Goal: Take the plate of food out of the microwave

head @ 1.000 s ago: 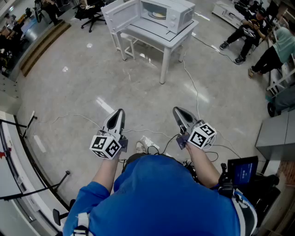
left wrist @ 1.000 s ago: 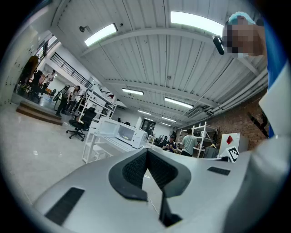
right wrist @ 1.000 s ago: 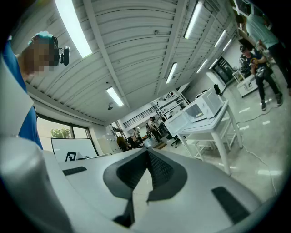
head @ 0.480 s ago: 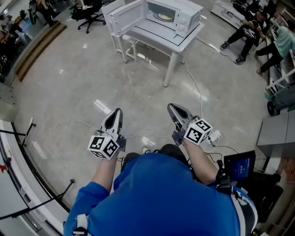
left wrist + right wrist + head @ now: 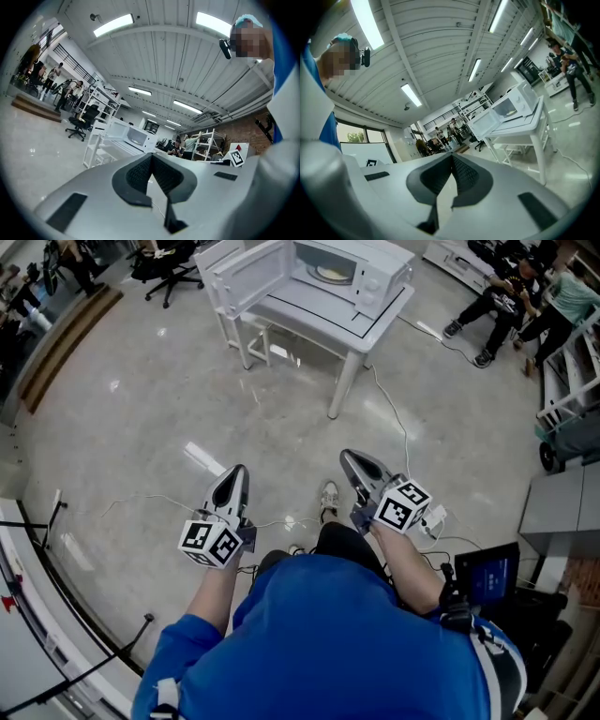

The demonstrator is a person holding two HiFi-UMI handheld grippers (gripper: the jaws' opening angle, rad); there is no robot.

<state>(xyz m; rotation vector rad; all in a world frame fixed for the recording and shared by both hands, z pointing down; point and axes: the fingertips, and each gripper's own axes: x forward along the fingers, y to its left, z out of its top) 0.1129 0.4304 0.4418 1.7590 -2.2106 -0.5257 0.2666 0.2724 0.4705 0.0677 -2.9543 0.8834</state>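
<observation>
Only the head view looks down on the floor cable (image 5: 394, 418) and the person's shoe (image 5: 328, 495); the gripper views show ceiling lights (image 5: 112, 24) instead. One microwave (image 5: 349, 273), its door open, stands on one white table (image 5: 375, 324) at twelve o'clock, with one plate of food (image 5: 330, 274) inside. Of the two grippers, the left gripper (image 5: 236, 476) and the right gripper (image 5: 354, 465) both have their fingers pressed together on nothing, well apart from the plate up at twelve o'clock.
</observation>
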